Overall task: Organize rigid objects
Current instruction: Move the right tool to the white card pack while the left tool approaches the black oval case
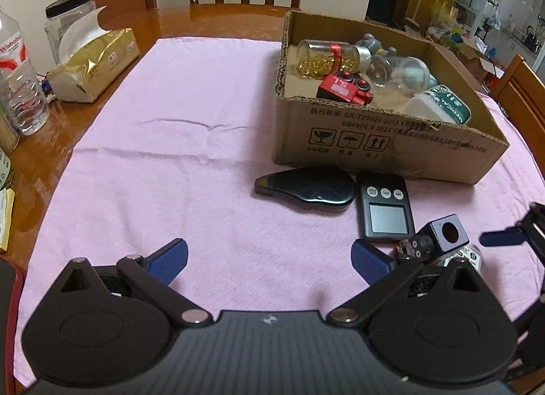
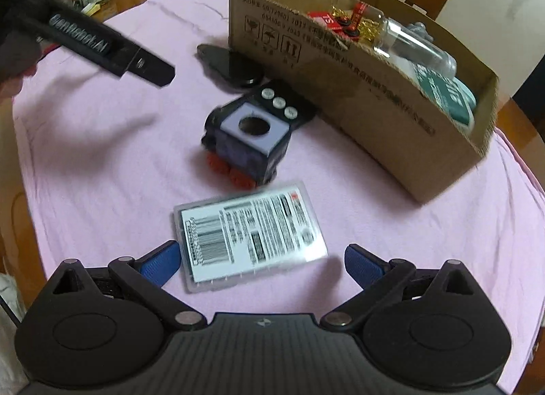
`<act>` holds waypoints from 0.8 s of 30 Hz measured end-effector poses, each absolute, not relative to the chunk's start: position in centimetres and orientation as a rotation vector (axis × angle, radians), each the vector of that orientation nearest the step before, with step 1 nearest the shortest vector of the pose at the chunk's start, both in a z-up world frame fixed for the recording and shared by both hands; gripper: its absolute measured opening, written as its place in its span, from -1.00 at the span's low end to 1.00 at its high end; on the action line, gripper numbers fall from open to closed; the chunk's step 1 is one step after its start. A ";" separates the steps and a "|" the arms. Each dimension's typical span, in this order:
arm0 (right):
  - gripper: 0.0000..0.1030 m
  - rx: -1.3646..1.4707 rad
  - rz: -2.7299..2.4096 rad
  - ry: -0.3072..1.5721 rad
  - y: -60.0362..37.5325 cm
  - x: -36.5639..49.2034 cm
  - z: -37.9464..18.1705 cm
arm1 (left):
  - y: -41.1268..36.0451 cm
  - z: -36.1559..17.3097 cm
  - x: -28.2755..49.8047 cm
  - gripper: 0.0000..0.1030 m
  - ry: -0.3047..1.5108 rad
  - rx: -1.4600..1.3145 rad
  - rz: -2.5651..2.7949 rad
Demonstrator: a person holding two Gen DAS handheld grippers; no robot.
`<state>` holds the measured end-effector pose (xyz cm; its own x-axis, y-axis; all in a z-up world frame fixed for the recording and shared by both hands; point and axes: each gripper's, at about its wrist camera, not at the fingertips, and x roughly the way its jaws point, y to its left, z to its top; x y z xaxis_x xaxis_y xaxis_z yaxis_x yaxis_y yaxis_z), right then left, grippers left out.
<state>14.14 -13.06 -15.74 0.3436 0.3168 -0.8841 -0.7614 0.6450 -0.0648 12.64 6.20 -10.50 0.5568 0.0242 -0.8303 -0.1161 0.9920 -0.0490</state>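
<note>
A pink cloth (image 1: pixel 170 156) covers the wooden table (image 1: pixel 177 23). On it stands a cardboard box (image 2: pixel 374 112) holding bottles and a red toy. Just beside its near wall lie a dark flat case (image 1: pixel 306 190) and a small timer (image 1: pixel 386 212), with a toy train (image 2: pixel 245 146) near them. Only the right wrist view fully shows the clear plastic case (image 2: pixel 252 236), lying flat, label up, long axis slanting left to right, between the spread, empty fingers of the right gripper (image 2: pixel 262 263). The left gripper (image 1: pixel 270 260) is also spread, holding nothing

Left camera low over table (image 1: pixel 102 163), facing far chair. Right camera close, looking left across table. Both see cardboard box (image 1: pixel 381 142) (image 2: pixel 374 105), black timer (image 1: pixel 385 211) (image 2: pixel 289 108).
</note>
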 end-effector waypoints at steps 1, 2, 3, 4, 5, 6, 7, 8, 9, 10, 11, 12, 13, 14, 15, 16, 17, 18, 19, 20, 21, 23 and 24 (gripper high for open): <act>1.00 -0.510 0.755 0.994 -12.8 14.6 -15.9 | 6.2 -10.5 12.7 0.97 0.976 -0.100 0.082; 1.00 -0.488 0.768 1.006 -12.7 15.0 -15.9 | 6.3 -10.5 12.8 0.97 0.974 -0.098 0.083; 1.00 -0.456 0.777 1.021 -12.7 15.5 -16.1 | 6.3 -10.5 12.9 0.97 0.973 -0.098 0.082; 1.00 -0.447 0.769 1.005 -12.6 15.8 -16.2 | 6.4 -10.5 13.1 0.97 0.973 -0.098 0.080; 1.00 -0.444 0.771 0.998 -12.6 15.9 -16.2 | 6.4 -10.6 13.2 0.97 0.973 -0.099 0.079; 1.00 -0.444 0.774 0.992 -12.6 15.8 -16.2 | 6.4 -10.6 13.4 0.97 0.973 -0.102 0.077; 1.00 -0.443 0.776 0.988 -12.7 15.8 -16.2 | 6.3 -10.7 13.5 0.97 0.973 -0.103 0.072; 1.00 -0.439 0.774 0.985 -12.7 15.7 -16.2 | 6.2 -10.8 13.7 0.97 0.973 -0.101 0.067; 1.00 -0.437 0.770 0.983 -12.8 15.7 -16.2 | 6.1 -10.8 14.0 0.97 0.975 -0.094 0.063; 1.00 -0.428 0.753 0.990 -12.9 15.8 -16.2 | 5.9 -10.8 14.3 0.97 0.974 -0.080 0.062; 1.00 -0.415 0.726 1.001 -13.1 16.0 -16.2 | 5.7 -10.9 14.5 0.97 0.969 -0.066 0.059; 1.00 -0.398 0.693 1.013 -13.4 16.2 -16.2 | 5.4 -10.9 14.7 0.97 0.964 -0.047 0.055; 1.00 -0.372 0.644 1.027 -13.9 16.5 -16.2 | 5.2 -10.9 15.1 0.97 0.959 -0.030 0.054; 1.00 -0.351 0.607 1.035 -14.3 16.7 -16.2 | 5.0 -10.9 15.4 0.97 0.955 -0.019 0.051; 1.00 -0.332 0.577 1.041 -14.6 16.9 -16.2 | 4.8 -11.0 15.7 0.97 0.953 -0.013 0.044; 1.00 -0.320 0.558 1.043 -14.9 16.9 -16.2 | 4.7 -11.1 16.1 0.97 0.953 -0.013 0.037; 1.00 -0.318 0.554 1.042 -15.0 16.9 -16.3 | 4.5 -11.3 16.4 0.97 0.953 -0.015 0.035; 1.00 -0.317 0.551 1.041 -15.0 16.8 -16.3 | 4.4 -11.4 16.8 0.97 0.951 -0.019 0.035; 1.00 -0.312 0.544 1.043 -15.0 16.8 -16.3 | 4.3 -11.5 17.1 0.97 0.948 -0.023 0.033; 1.00 -0.310 0.540 1.043 -15.0 16.8 -16.3 | 4.2 -11.6 17.4 0.97 0.946 -0.024 0.030; 1.00 -0.309 0.538 1.043 -15.0 16.8 -16.3 | 4.1 -11.7 17.7 0.97 0.943 -0.023 0.027; 1.00 -0.307 0.536 1.043 -15.0 16.8 -16.4 | 3.8 -12.0 18.3 0.97 0.942 -0.016 0.020; 1.00 -0.305 0.534 1.043 -15.0 16.7 -16.4 | 3.7 -12.2 18.6 0.97 0.943 -0.012 0.019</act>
<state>16.75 -15.05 -16.37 0.3936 0.2719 -0.8782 -0.5531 0.8330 0.0101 18.60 3.66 -12.24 0.5869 0.0110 -0.8096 -0.0211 0.9998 -0.0017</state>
